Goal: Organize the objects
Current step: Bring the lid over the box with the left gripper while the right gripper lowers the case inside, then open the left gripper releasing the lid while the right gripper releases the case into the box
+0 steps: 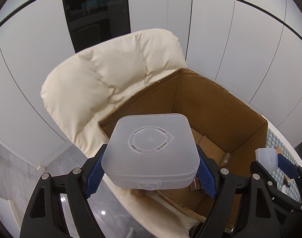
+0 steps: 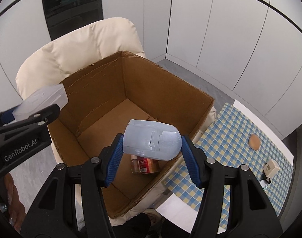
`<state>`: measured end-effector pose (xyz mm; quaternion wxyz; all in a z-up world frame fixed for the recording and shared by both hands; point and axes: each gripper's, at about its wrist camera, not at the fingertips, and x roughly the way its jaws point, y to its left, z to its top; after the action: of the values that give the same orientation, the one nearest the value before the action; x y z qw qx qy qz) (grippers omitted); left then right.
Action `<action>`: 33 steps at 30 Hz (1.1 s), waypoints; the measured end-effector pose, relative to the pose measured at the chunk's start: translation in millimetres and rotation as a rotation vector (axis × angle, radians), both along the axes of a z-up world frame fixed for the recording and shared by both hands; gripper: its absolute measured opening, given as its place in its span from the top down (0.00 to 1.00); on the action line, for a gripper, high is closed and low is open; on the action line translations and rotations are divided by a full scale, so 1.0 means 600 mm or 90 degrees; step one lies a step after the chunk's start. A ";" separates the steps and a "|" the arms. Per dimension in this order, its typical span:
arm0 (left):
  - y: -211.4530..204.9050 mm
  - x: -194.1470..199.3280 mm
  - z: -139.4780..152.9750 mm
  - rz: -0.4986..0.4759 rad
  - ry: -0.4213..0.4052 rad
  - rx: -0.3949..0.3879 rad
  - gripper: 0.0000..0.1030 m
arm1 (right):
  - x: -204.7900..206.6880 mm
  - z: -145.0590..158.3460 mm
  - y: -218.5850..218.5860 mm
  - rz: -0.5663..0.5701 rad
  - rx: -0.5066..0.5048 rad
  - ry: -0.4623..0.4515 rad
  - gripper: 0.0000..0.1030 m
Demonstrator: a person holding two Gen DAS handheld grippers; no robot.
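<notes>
Two grippers are hanging over an open cardboard box, each one carrying a pale plastic thing. The box is sitting on a cream chair, whose padded back is rising behind the box's far corner.

The left gripper is pinching a square frosted case between its blue pads, one pad pressing on each side of the case. The case is lying flat with its lid up, a round moulded ring showing on top and a small latch facing the camera. It is hanging above the box's near left corner, partly over the rim and partly over the chair. In the right wrist view the same case is showing at the box's left wall, clear of the cardboard.

The right gripper is clamping a smaller bluish translucent case, rounded at one end, with both blue pads touching its sides. This case is hanging over the inside of the box, toward its near right corner. Straight below it, on the box floor, a glass jar with a red label is lying on its side, close to the near wall.

Right of the box, a table with a blue and yellow checked cloth is carrying a round tan disc and a small cream block, both well apart from the box.
</notes>
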<state>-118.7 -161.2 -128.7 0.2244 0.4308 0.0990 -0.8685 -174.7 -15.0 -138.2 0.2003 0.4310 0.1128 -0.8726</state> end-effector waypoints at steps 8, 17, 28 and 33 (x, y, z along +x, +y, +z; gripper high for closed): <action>0.011 -0.012 -0.016 -0.014 -0.015 -0.001 0.20 | -0.014 -0.014 0.002 -0.008 -0.013 -0.014 0.41; 0.009 0.001 0.003 -0.009 0.025 -0.016 0.00 | -0.003 0.004 -0.003 -0.003 -0.018 0.040 0.00; 0.000 0.005 0.000 -0.003 0.015 -0.011 0.00 | 0.001 0.009 -0.005 0.006 -0.025 0.040 0.00; -0.001 0.007 0.002 -0.004 0.020 -0.006 0.00 | 0.001 0.009 -0.005 0.001 -0.029 0.042 0.00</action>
<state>-114.6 -161.6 -127.7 0.2218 0.4166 0.0971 -0.8763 -174.3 -17.9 -132.5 0.2068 0.3974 0.1000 -0.8884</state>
